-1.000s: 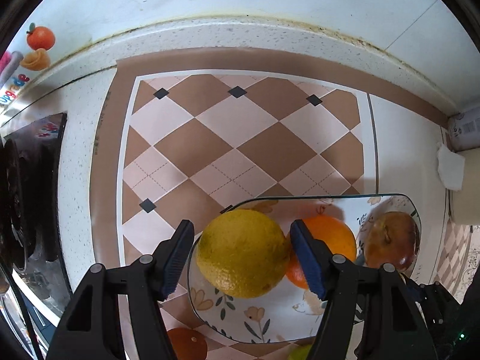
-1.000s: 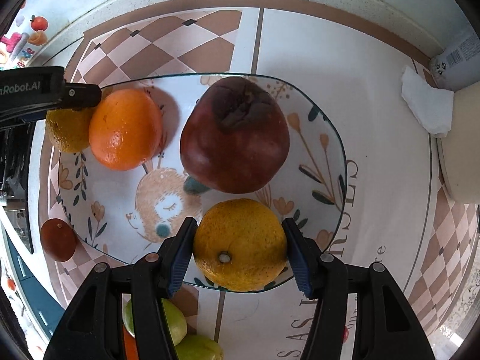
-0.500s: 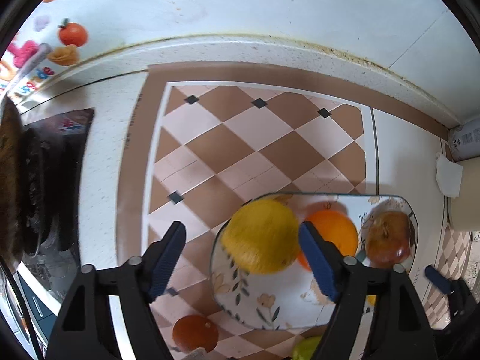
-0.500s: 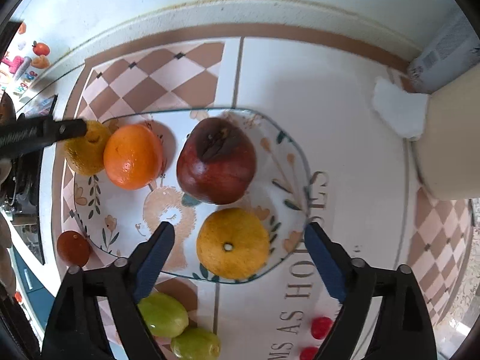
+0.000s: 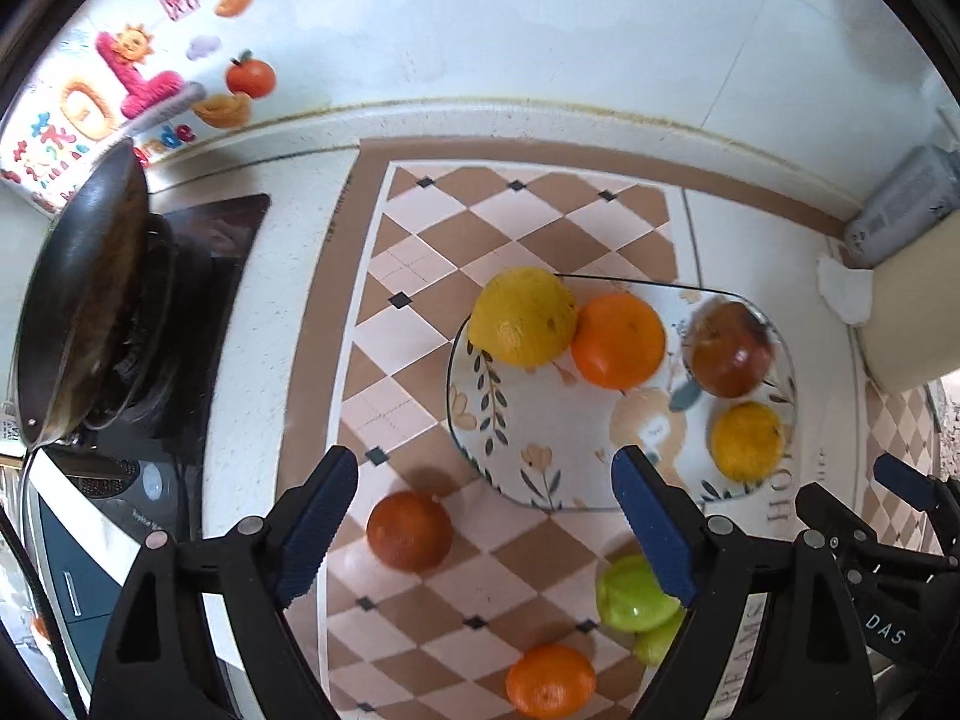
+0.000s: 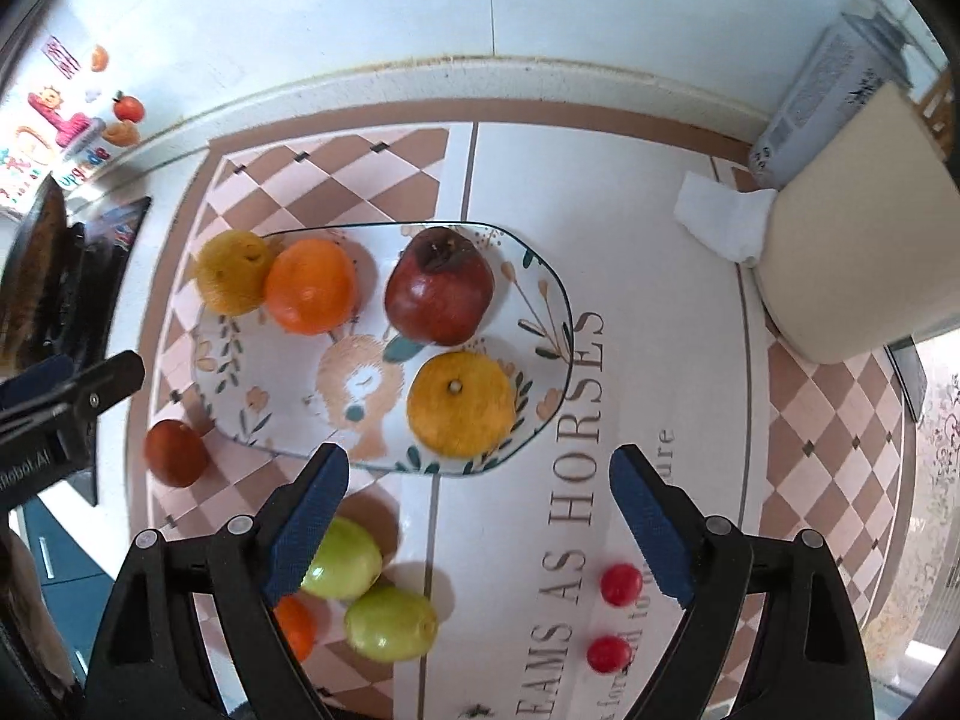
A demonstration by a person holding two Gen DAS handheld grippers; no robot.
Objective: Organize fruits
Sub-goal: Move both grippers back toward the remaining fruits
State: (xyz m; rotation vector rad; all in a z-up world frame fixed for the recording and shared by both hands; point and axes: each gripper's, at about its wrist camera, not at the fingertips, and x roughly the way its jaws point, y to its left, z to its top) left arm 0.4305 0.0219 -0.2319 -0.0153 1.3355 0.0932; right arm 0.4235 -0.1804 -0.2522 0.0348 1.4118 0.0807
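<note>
A floral glass plate [image 5: 540,420] holds a large yellow citrus [image 5: 522,315], an orange [image 5: 618,339], a dark red fruit [image 5: 729,351] and a small yellow-orange citrus [image 5: 747,441]. My left gripper [image 5: 485,468] hangs above the plate's near-left edge, its jaws opening with nothing between them. My right gripper [image 6: 479,462] stands open and empty above the plate's [image 6: 270,384] near edge, just short of the small citrus [image 6: 461,404]. Loose on the mat lie a dark red-orange fruit [image 6: 176,453], two green fruits [image 6: 342,558], a small orange [image 5: 551,687] and two red cherry tomatoes [image 6: 621,585].
A dark wok [image 5: 78,312] sits on the stove at the left. At the right stand a cream container [image 6: 858,240], a crumpled tissue [image 6: 720,216] and a grey box [image 6: 828,84]. A white wall with stickers runs along the back of the counter.
Both grippers let go of their citrus fruits on the plate, opened wide and rose. The left one also drew back to the left.
</note>
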